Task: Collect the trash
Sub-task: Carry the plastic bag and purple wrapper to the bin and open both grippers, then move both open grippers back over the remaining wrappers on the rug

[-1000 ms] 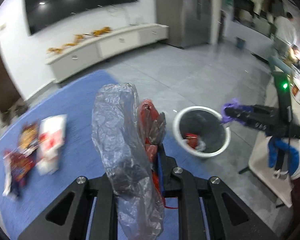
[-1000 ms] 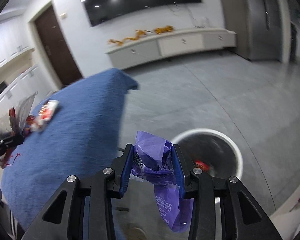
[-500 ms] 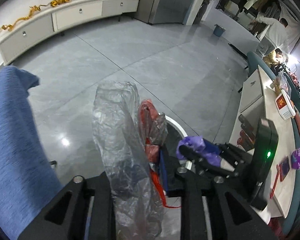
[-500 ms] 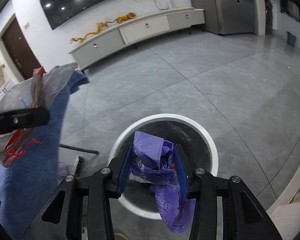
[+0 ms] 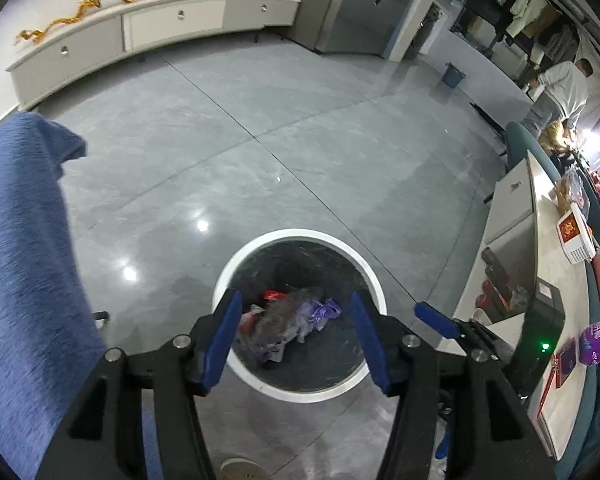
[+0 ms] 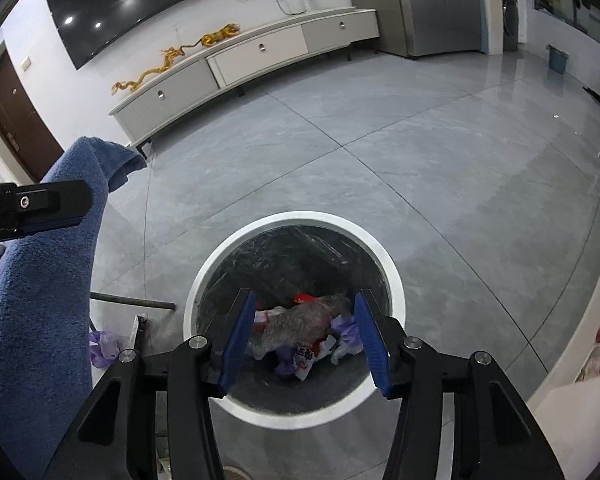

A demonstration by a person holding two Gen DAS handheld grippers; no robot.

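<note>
My left gripper [image 5: 296,334] hangs with its blue pads [image 5: 224,340] spread wide, holding nothing; my right gripper [image 6: 305,334] is spread just as wide and empty too. Both hover over the white-rimmed trash bin [image 6: 392,276] on the grey floor [image 6: 380,152]. Inside it lie a clear plastic bag [image 6: 300,322] and a purple wrapper [image 5: 320,314] among other scraps. A blue cloth [image 5: 20,260] drapes to my left.
</note>
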